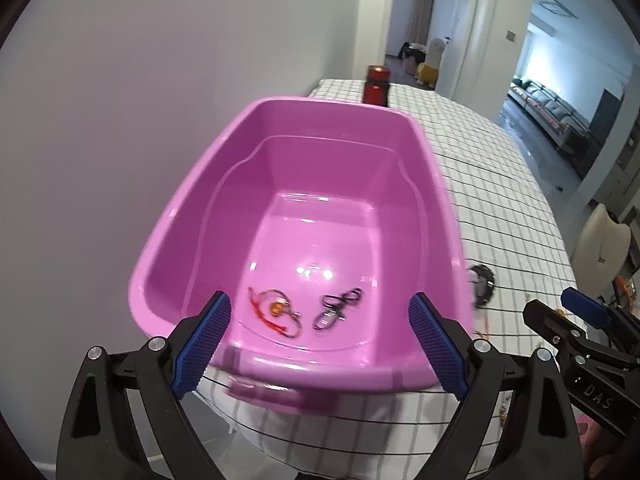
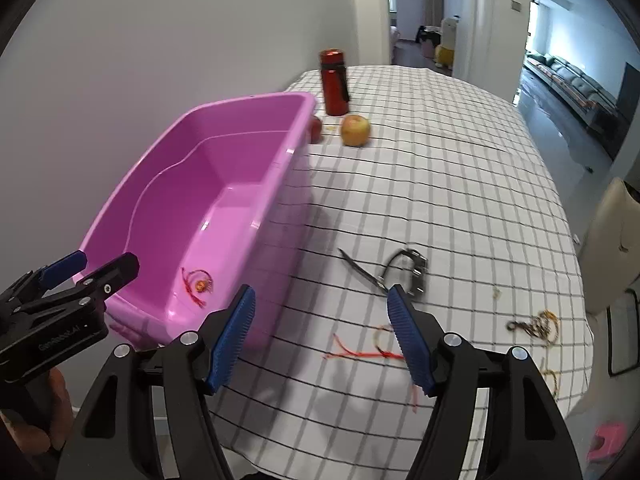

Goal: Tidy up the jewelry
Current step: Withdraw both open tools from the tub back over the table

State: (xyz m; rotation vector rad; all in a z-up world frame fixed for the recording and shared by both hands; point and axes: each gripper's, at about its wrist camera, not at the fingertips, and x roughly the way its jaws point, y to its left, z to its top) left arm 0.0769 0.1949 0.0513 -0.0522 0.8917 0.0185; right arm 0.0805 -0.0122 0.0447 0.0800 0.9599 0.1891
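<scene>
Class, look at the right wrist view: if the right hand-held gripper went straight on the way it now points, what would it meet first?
Probably the checked tablecloth, close to the red cord that lies between the open fingers of the right hand-held gripper. The watch lies farther on. Depth is uncertain.

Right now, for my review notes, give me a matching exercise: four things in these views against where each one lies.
Things:
1. dark clasp piece
2. watch
3. red water bottle
4. red cord

Places:
A. on the cloth between the right claw's pads
B. standing behind the pink tub's far end
C. inside the pink tub
D. on the cloth beyond the right pads

Pairs: 1-C, 2-D, 3-B, 4-A
</scene>
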